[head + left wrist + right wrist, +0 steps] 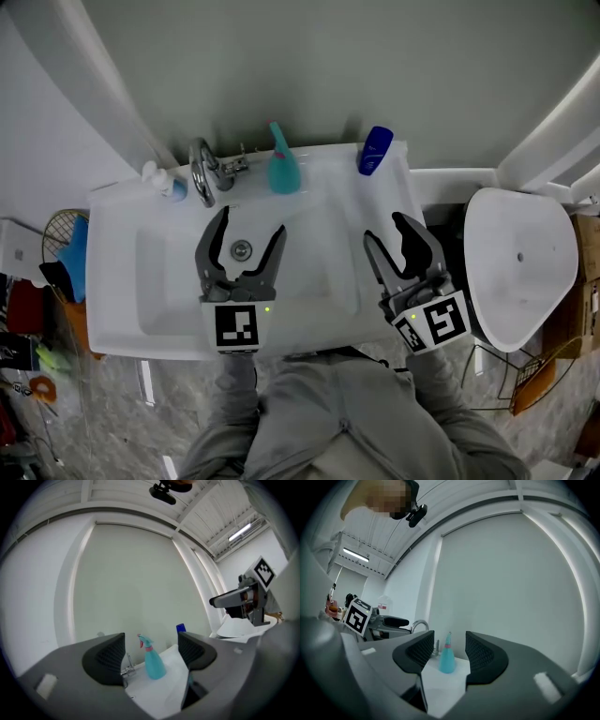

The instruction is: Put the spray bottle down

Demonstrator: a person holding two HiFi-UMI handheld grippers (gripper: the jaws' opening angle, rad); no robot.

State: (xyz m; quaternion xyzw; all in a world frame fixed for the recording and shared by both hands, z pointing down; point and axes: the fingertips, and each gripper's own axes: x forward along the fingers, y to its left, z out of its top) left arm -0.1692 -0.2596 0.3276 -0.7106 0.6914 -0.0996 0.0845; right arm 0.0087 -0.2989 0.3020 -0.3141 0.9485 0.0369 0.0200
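Note:
A teal spray bottle point(282, 169) with a pink collar stands upright on the back ledge of the white sink point(309, 202), just right of the faucet. It shows between the jaws in the left gripper view point(153, 660) and the right gripper view point(447, 659), well beyond the fingertips. My left gripper point(242, 234) hovers open over the basin with nothing in it. Above the sink's right part, my right gripper point(394, 232) is open too and holds nothing.
A chrome faucet point(203, 171) stands at the back left of the sink, a white soap bottle point(161, 180) further left, a blue bottle point(374, 150) at the back right. A drain point(241, 249) lies under the left gripper. A white toilet point(516, 262) is at right, a wire basket point(66, 246) at left.

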